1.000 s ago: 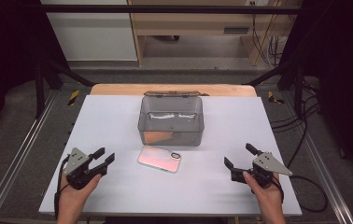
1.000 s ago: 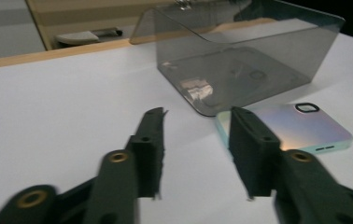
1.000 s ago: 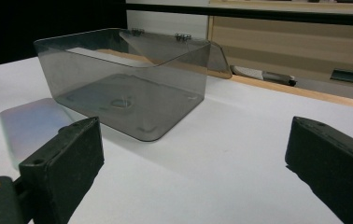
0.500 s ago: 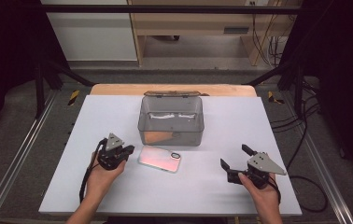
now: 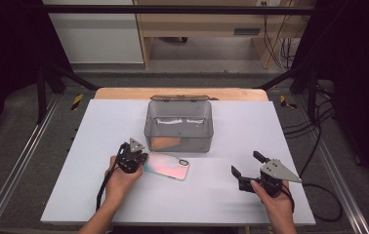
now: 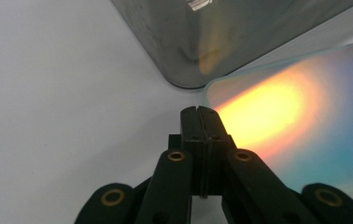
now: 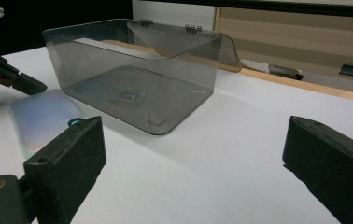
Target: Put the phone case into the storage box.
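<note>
Desk (image 5: pixel 99 195): white sheet over a wooden top, wood strip showing along the far edge. Clear box (image 5: pixel 178 127) at centre, lid swung back behind it; something tan lies inside, shape not clear through the wall. Phone (image 5: pixel 167 166) flat on the desk just in front of the box, iridescent back up, lens ring toward the right.

Left gripper (image 5: pixel 141 159): jaws pressed together with nothing between them, tips at the phone's left end. The left gripper view puts the tips over the phone's corner; contact with it cannot be told. The same view shows the box's rounded corner (image 6: pixel 184 56) close beyond.

Right gripper (image 5: pixel 246 168): jaws wide apart, empty, over bare desk well right of the phone. Its own view shows the box's hinges (image 7: pixel 165 24) and the left gripper's tip (image 7: pixel 25 84) by the phone (image 7: pixel 44 119).
</note>
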{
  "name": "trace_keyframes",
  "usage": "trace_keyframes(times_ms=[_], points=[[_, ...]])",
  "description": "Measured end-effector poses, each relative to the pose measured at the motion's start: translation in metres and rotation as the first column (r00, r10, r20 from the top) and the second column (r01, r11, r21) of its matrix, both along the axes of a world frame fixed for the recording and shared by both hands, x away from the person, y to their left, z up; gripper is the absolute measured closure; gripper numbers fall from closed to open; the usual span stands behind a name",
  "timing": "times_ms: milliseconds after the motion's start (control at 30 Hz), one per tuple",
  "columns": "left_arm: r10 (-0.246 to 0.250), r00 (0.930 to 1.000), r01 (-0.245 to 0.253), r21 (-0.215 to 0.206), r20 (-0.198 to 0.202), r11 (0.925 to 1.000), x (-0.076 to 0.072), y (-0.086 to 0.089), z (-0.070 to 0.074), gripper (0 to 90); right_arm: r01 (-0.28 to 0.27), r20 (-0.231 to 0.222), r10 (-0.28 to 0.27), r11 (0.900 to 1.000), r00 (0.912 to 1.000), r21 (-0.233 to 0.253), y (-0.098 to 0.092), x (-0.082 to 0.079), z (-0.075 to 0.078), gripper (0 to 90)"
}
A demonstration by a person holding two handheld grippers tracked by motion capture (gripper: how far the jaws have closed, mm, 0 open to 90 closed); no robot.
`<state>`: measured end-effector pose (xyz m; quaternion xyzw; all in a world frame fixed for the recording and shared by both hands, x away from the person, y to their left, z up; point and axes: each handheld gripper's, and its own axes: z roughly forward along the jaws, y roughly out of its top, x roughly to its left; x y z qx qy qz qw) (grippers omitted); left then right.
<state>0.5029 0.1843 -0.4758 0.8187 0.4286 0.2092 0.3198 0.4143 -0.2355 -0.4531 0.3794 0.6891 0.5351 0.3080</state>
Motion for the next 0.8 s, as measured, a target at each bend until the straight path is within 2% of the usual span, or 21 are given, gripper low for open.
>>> trace_keyframes(times_ms=[67,100,233,267,300,367,400,433,500,600,700,733,800], points=[[-0.004,1.0,0.004,-0.022,-0.006,0.9997,-0.001,-0.001,0.0,90.0,-0.004,0.0,0.004,1.0,1.0,-0.001,0.001,0.0,0.0,6.1],[-0.004,1.0,0.004,-0.022,-0.006,0.9997,-0.001,-0.001,0.0,90.0,-0.004,0.0,0.004,1.0,1.0,-0.001,0.001,0.0,0.0,6.1],[-0.054,0.9985,0.054,-0.014,0.008,0.9985,-0.008,-0.013,-0.001,90.0,-0.03,-0.008,0.03,1.0,0.9995,-0.002,0.005,-0.001,0.0,5.7],[-0.062,0.9981,0.062,-0.03,0.003,0.9976,-0.009,-0.017,-0.002,90.0,-0.03,-0.008,0.03,1.0,0.9995,-0.002,0.005,-0.001,0.0,5.7],[-0.084,0.9964,0.084,-0.031,0.003,0.996,-0.011,-0.026,-0.002,90.0,-0.045,-0.015,0.045,0.999,0.9989,-0.011,0.008,-0.001,0.0,5.5],[-0.096,0.9954,0.096,-0.036,0.004,0.9948,-0.012,-0.032,-0.002,90.0,-0.05,-0.025,0.049,0.999,0.9985,-0.015,0.009,-0.001,-0.001,5.5],[-0.115,0.9933,0.115,-0.044,0.002,0.9924,-0.013,-0.043,-0.002,90.0,-0.065,-0.043,0.064,0.997,0.9971,-0.03,0.012,0.0,-0.002,5.4],[-0.115,0.9933,0.115,-0.044,0.002,0.9924,-0.013,-0.043,-0.002,90.0,-0.065,-0.043,0.064,0.997,0.9971,-0.03,0.012,0.0,-0.002,5.4],[-0.128,0.9917,0.129,-0.042,0.007,0.9908,-0.014,-0.054,-0.003,90.0,-0.076,-0.057,0.074,0.996,0.9956,-0.036,0.014,0.0,-0.002,5.4],[-0.156,0.9878,0.156,-0.038,0.003,0.987,-0.013,-0.073,-0.003,90.0,-0.11,-0.077,0.105,0.992,0.9914,-0.054,0.018,0.0,-0.004,5.6],[-0.161,0.9869,0.161,-0.045,-0.001,0.9859,-0.013,-0.08,-0.003,90.0,-0.155,-0.119,0.147,0.986,0.982,-0.066,0.022,0.001,-0.006,6.5],[-0.163,0.9865,0.163,-0.045,-0.001,0.9856,-0.013,-0.083,-0.003,90.0,-0.155,-0.119,0.147,0.986,0.982,-0.066,0.022,0.001,-0.006,6.5],[-0.17,0.9854,0.17,-0.049,-0.005,0.9843,-0.012,-0.09,-0.003,90.0,-0.186,-0.171,0.172,0.98,0.9701,-0.069,0.026,0.002,-0.008,6.5]])
